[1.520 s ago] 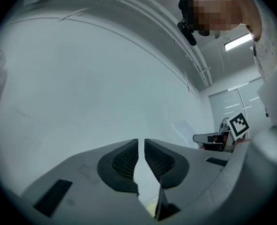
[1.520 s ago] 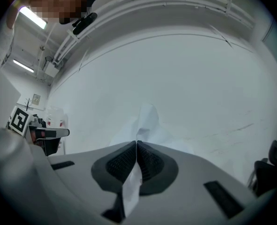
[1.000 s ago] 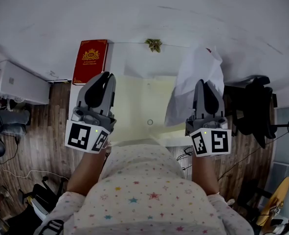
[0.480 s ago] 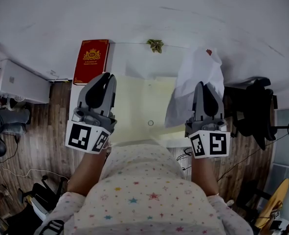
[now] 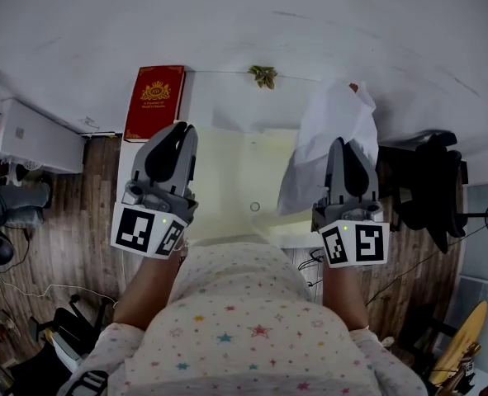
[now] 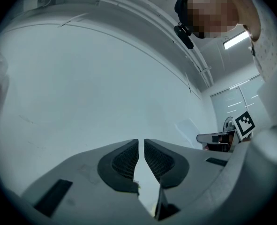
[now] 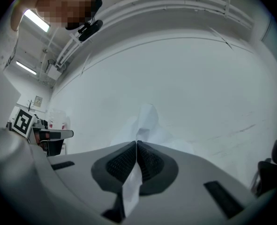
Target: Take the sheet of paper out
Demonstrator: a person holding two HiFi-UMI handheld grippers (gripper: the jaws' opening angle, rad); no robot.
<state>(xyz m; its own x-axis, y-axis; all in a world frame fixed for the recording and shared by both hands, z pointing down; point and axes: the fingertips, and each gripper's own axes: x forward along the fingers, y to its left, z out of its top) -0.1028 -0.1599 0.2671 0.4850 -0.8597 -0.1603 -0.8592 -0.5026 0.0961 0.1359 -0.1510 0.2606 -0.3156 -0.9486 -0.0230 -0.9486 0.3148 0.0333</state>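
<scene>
A white sheet of paper (image 5: 330,126) stands up crumpled from my right gripper (image 5: 343,145), which is shut on its lower edge. In the right gripper view the sheet (image 7: 145,122) rises past the closed pads, and a strip of it hangs down between them. A pale yellow folder (image 5: 239,172) lies flat on the white table (image 5: 227,97), between the two grippers. My left gripper (image 5: 176,132) hovers over the folder's left edge. Its pads (image 6: 128,157) are a hairline apart and I see nothing held between them.
A red book (image 5: 153,101) lies at the table's far left corner. A small dried sprig (image 5: 261,75) sits at the back edge. A dark chair (image 5: 429,184) stands right of the table and a white box (image 5: 29,139) left of it. Wooden floor lies on both sides.
Almost nothing. The sheet in my right gripper has swayed slightly; both grippers stay where they were.
</scene>
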